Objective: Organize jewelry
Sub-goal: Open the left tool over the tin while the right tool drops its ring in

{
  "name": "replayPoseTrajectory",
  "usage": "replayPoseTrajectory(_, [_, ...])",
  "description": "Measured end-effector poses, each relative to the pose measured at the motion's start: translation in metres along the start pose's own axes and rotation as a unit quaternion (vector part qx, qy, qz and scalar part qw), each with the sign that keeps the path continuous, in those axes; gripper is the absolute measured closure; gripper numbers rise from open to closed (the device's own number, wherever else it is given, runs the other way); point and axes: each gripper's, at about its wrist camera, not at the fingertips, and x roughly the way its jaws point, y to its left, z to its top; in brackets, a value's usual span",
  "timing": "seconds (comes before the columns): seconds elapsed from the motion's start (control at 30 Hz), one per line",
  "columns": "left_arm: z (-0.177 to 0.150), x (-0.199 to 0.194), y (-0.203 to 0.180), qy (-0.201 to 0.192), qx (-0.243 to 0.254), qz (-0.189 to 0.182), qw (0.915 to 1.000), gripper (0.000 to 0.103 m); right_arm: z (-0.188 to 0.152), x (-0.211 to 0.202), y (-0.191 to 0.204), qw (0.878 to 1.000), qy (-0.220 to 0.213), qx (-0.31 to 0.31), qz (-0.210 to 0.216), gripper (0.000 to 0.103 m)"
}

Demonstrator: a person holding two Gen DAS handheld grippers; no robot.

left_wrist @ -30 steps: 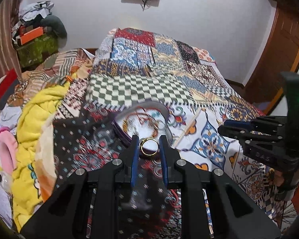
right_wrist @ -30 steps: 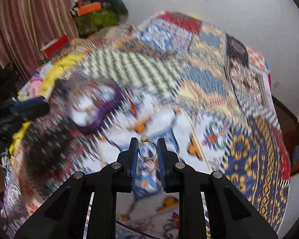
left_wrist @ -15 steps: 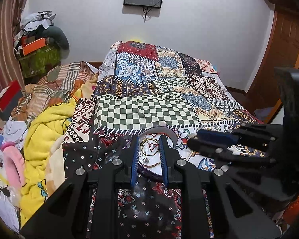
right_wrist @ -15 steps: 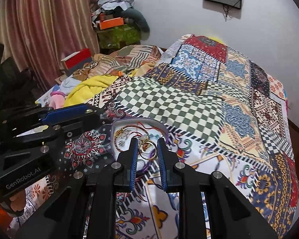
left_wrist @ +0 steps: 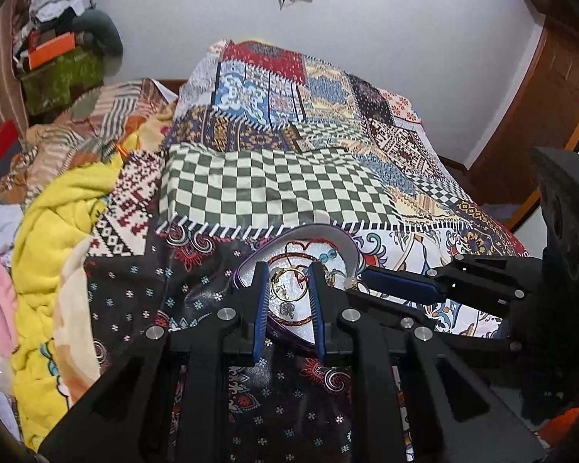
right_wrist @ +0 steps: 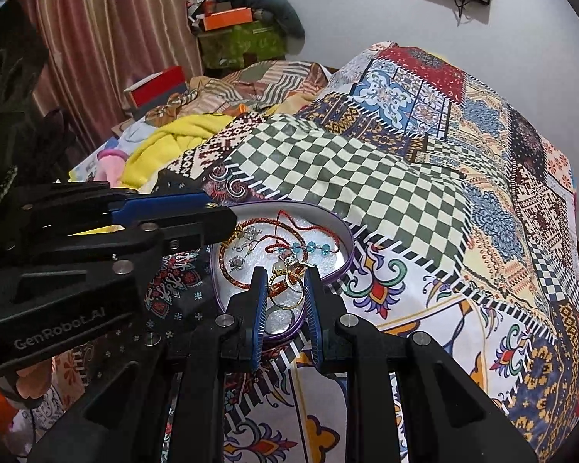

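- Since half a second ago both claws have dropped closer to the tray (right_wrist: pixel 343 231); in the right wrist view it now fills more of the frame and sits right under the fingertips.
- Left claw (left_wrist: pixel 288 289): a gold ring (left_wrist: pixel 287 284) sits in the gap between its blue pads, same as before. Pads look to touch the ring's edges, so pinching the ring, over the tray's near part.
- Right claw (right_wrist: pixel 286 289): a gold ring with a stone (right_wrist: pixel 287 283) sits between the pads above the tray's near end. Jaws look slightly wider than earlier; can't tell if the pads still grip it or it rests on the jewellery pile.
- Right wrist view also shows the left claw coming in from the left, tip over the tray's left rim.
- Hidden: tray's near edge is cut off by the claw bodies in both views. Small silver charms in the tray are too small to identify. In the left wrist view the right claw (left_wrist: pixel 370 276) covers the tray's right side.
- Materials: tray is oval, purple rim, shiny white lining. Inside are a braided red-gold bangle (right_wrist: pixel 231 270), a red cord with blue beads (right_wrist: pixel 307 247) and gold pieces.
- Tray lies on the bed (right_wrist: pixel 366 166) with a glossy patchwork cover; a fuzzy yellow blanket (left_wrist: pixel 54 231) lies at the left.
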Motion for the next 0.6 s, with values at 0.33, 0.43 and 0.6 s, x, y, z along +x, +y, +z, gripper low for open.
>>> replayPoseTrajectory(0.33, [0.003, 0.005, 0.004, 0.008, -0.013, -0.014, 0.9998, 0.084, -0.002, 0.005, 0.000, 1.000, 0.010, -0.004, 0.012, 0.085])
replayPoseTrajectory(0.43, [0.007, -0.005, 0.004, -0.003, -0.015, -0.011, 0.9998, 0.084, 0.000, 0.003, -0.001, 1.000, 0.014, 0.001, 0.019, 0.084])
replayPoseTrajectory(0.6, [0.011, -0.032, -0.005, -0.031, 0.004, 0.017, 0.9993, 0.084, 0.004, -0.014, -0.007, 1.000, -0.003, 0.022, 0.016, 0.083])
